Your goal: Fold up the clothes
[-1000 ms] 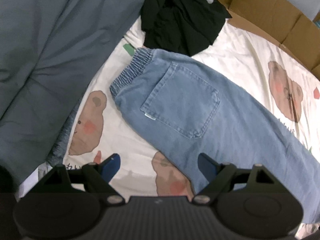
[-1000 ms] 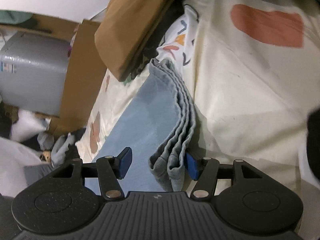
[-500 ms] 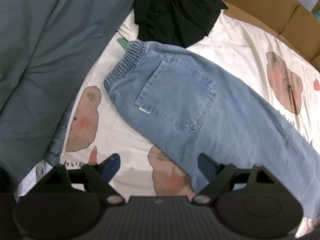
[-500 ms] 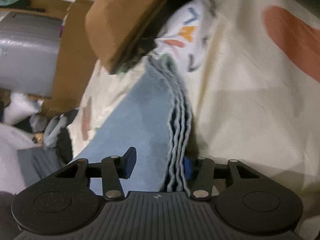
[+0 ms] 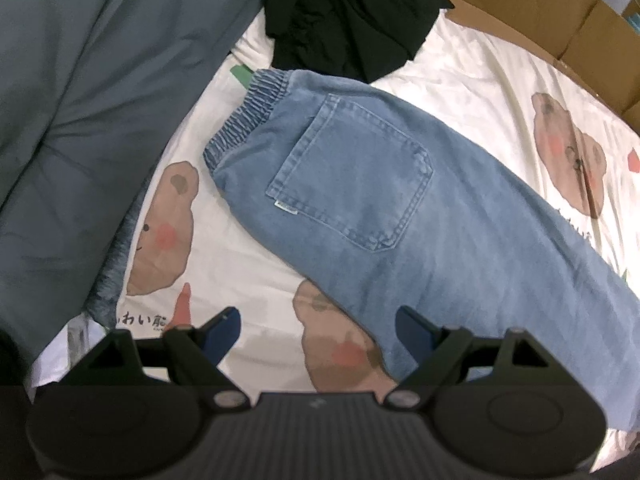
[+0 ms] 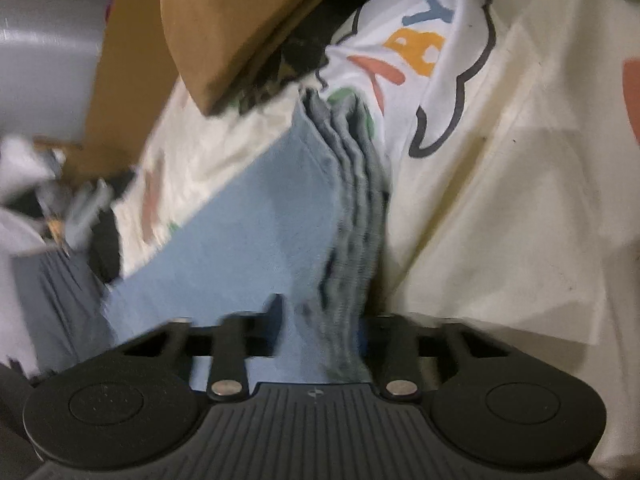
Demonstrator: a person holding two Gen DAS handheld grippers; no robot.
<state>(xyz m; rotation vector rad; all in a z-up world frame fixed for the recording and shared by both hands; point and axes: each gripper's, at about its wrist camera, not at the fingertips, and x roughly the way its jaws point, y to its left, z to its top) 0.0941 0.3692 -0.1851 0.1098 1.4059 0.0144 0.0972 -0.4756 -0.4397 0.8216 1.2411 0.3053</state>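
Closing our right gripper (image 6: 320,332) on the jeans' (image 5: 400,208) soft, floppy hem (image 6: 352,240); our left gripper (image 5: 318,330) hangs wide, empty, near the waistband (image 5: 248,116).

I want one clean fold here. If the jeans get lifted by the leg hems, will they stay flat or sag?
The jeans will probably sag: the denim lies soft and rumpled on the bed sheet. The right gripper is closing on stacked hem layers, which may slip apart. The gathered waistband end will likely drag.
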